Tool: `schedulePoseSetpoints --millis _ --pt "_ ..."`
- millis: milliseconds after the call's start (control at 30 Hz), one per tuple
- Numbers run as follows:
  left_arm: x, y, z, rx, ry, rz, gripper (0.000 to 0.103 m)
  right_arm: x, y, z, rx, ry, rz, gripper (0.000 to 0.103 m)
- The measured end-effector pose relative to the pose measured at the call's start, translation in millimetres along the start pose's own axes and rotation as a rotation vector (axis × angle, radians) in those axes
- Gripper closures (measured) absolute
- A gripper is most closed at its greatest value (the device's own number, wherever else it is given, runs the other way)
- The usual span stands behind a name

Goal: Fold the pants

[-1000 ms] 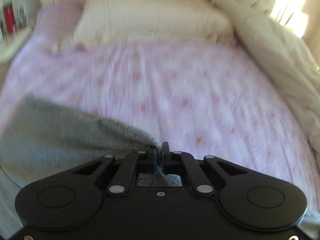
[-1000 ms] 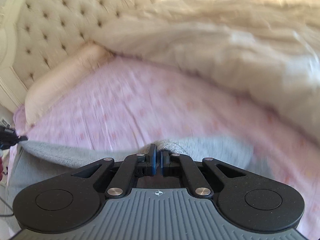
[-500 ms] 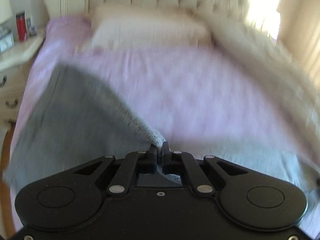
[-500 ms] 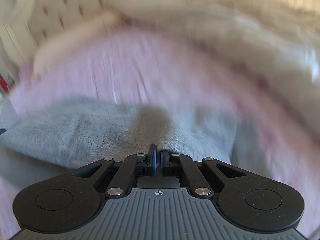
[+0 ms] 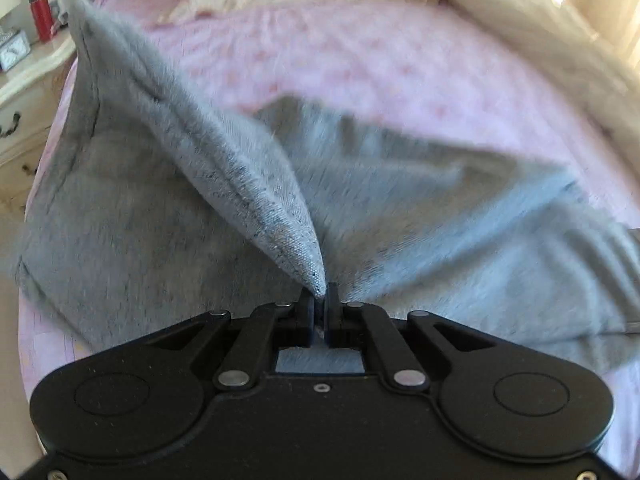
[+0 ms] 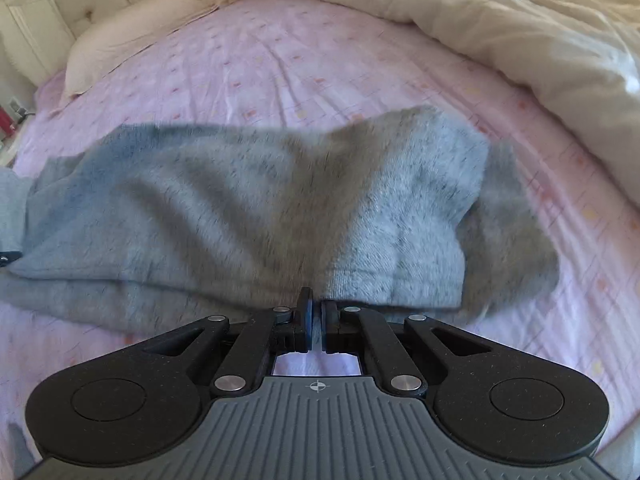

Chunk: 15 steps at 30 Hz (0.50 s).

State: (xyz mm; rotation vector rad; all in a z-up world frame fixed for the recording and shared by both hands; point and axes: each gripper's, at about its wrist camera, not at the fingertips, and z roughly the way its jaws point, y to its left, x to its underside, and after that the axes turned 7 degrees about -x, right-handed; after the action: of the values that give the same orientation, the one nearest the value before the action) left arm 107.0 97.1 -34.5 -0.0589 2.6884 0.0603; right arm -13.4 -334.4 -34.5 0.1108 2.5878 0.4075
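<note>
The grey fleecy pants (image 5: 420, 216) lie crumpled across the pink bed, one pinched corner lifted into a tapering ridge.

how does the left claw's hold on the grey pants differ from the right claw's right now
The left claw pinches a pointed corner of the grey pants, which rises from it as a raised ridge; the right claw grips a flat folded edge of the pants. Cloth shows through the left claw's frame window, while pink sheet shows through the right's. Both are shut on the pants, above the bed.
</note>
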Motion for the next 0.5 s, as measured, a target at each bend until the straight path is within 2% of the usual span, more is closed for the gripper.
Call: schedulePoseSetpoints --millis 67,100,167,233,300,367,500 --pt "1.6 2.8 9.1 0.008 0.040 -0.020 0.098 1.4 -7.2 -13.9 -0.048 -0.064 0.037 0.097" --pt "0.0 2.6 10.3 0.014 0.036 -0.020 0.098 0.2 -12.7 -22.5 -0.052 -0.114 0.066 0.097" --pt "-0.5 0.6 10.6 0.013 0.035 -0.008 0.098 -3.5 -23.9 -35.7 -0.010 -0.215 0.124 0.097" --pt "-0.5 0.5 11.8 0.011 0.038 -0.007 0.098 -7.4 -39.4 -38.0 0.060 -0.255 0.174 0.095" --pt "-4.4 -0.9 11.6 0.008 0.040 -0.011 0.098 -12.1 -57.6 -30.6 0.073 -0.229 0.239 0.095" --pt "-3.8 -2.1 11.1 0.005 0.038 -0.009 0.098 -10.5 -75.3 -21.2 0.046 -0.184 0.328 0.094" --pt "-0.1 1.3 13.3 0.007 0.033 0.002 0.097 3.6 -82.4 -8.1 0.013 -0.154 0.421 0.084"
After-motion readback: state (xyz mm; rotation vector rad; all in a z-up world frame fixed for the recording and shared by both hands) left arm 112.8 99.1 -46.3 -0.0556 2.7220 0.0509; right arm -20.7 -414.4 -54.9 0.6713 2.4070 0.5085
